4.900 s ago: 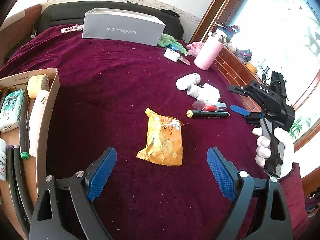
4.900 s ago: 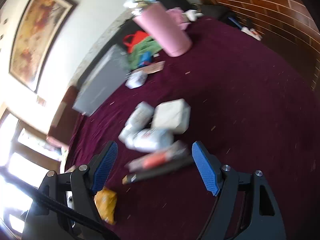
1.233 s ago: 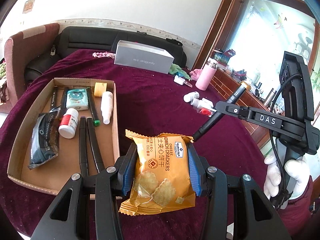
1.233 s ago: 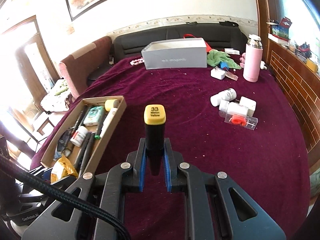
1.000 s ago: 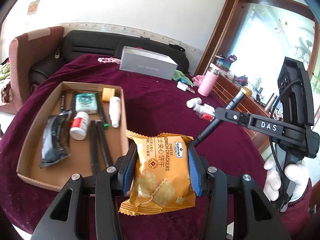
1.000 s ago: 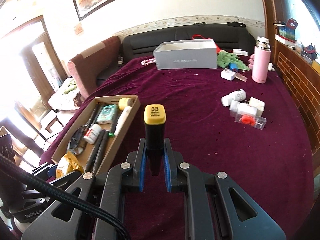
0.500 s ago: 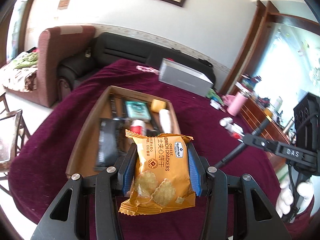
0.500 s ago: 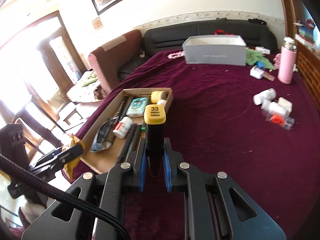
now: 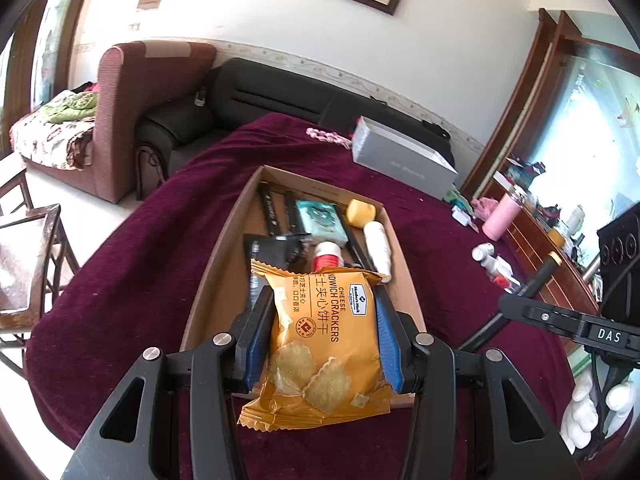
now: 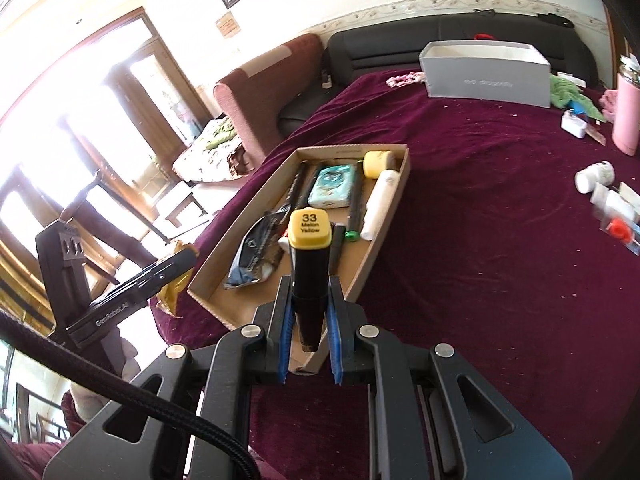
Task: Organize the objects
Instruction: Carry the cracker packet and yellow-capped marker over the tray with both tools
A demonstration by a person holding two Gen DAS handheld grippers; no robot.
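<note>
My left gripper is shut on a yellow cheese cracker packet and holds it above the near end of a cardboard tray. My right gripper is shut on a black marker with a yellow cap and holds it upright above the tray's near right corner. The tray holds pens, a teal tissue pack, a white tube, a yellow tape roll, a pill bottle and a black pouch.
The tray lies on a table under a dark red cloth. A grey shoebox stands at the back. White bottles and a clear case lie at the right, by a pink flask. Sofa and armchair stand behind.
Both grippers have swung left toward the tray since half a second ago, still holding the packet and the marker. The tray now sits right ahead of both.
</note>
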